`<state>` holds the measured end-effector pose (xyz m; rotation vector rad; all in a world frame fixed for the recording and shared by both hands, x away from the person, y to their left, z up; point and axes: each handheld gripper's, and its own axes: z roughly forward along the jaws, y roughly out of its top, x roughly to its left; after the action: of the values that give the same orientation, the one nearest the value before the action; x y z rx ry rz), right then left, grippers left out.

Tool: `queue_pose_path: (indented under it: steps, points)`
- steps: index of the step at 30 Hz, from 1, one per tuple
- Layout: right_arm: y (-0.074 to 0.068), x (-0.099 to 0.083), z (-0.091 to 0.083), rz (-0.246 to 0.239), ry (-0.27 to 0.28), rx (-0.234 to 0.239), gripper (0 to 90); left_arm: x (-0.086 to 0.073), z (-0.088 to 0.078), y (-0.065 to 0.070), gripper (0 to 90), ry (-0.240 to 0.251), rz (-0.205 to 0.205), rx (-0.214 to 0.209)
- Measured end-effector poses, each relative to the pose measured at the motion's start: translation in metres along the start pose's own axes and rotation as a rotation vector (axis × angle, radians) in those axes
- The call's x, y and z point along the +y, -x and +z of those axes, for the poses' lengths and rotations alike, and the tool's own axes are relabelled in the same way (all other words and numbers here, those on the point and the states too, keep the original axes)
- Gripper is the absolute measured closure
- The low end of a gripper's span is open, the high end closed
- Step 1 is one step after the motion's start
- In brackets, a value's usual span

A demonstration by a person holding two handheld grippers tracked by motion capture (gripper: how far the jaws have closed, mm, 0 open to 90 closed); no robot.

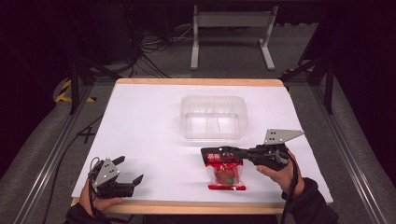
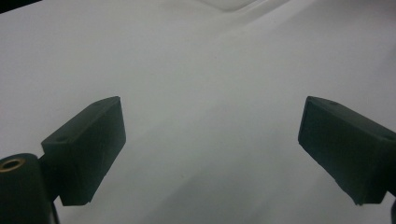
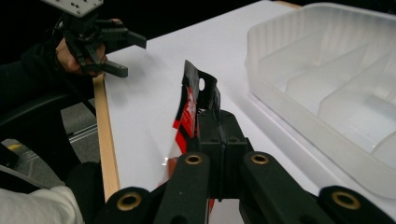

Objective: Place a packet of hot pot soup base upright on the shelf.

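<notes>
High view: right claw [image 1: 223, 153] pinches snack packet [image 1: 225, 170] edge beside tray [image 1: 213, 136]; left claw [image 1: 129, 170] gapes near table's edge.

Tray at centre, packet in front on the table

A divided tray [image 1: 213, 116] sits mid-table [image 1: 140, 121]; just before it, toward the right, a snack packet [image 1: 224, 171] hangs from the right gripper [image 1: 224, 154]. The left gripper [image 1: 123, 172] rests at the near-left corner, well apart.

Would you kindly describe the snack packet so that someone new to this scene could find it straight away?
Start at the white table and find the clear divided tray near its middle. Just in front of the tray, toward the person's right hand, the right gripper holds the packet by its top edge with shut jaws. It is the one red and black thing on the white surface, with a clear window.
</notes>
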<state>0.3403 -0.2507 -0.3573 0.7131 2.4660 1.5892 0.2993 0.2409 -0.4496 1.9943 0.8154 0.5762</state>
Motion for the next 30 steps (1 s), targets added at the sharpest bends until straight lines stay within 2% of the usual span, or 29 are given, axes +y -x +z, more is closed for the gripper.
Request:
queue_pose_path:
  steps: [4,11,24,30]
  points:
    - [-0.007,0.007,-0.009,-0.019,0.029,-0.025,90.0,0.000,0.000,0.000,8.2,0.005,-0.007,-0.007]
    - [-0.010,0.013,-0.021,-0.033,0.056,-0.075,90.0,0.000,-0.001,-0.001,8.4,0.012,-0.011,-0.011]
    - [-0.010,0.024,-0.039,-0.010,0.126,-0.159,90.0,0.000,-0.001,-0.001,8.4,0.012,-0.009,-0.008]
    - [-0.005,0.030,-0.043,0.004,0.147,-0.204,90.0,0.000,0.000,0.000,8.4,0.011,-0.007,-0.009]
